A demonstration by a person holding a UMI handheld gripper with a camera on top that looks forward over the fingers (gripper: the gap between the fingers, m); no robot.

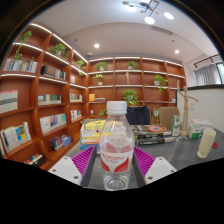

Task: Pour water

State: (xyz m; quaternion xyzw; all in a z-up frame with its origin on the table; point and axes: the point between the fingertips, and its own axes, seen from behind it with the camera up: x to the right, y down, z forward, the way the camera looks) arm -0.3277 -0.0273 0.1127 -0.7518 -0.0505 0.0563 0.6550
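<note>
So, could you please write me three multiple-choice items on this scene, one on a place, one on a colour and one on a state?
1. Where is the water bottle?
A. On a bookshelf
B. Between the gripper fingers
C. Lying beside the wooden figure

2. What colour is the bottle's label?
A. Blue
B. Green
C. Red and white

3. How is the bottle standing?
A. Upright with its cap on
B. Tipped over
C. Upright with no cap

Answers:
1. B, since a pink-padded finger shows at each side of the bottle.
2. C, since the band round the bottle's middle is red and white.
3. A, since the neck points straight up and the white cap sits on top; the table holds a pale cup further off.
</note>
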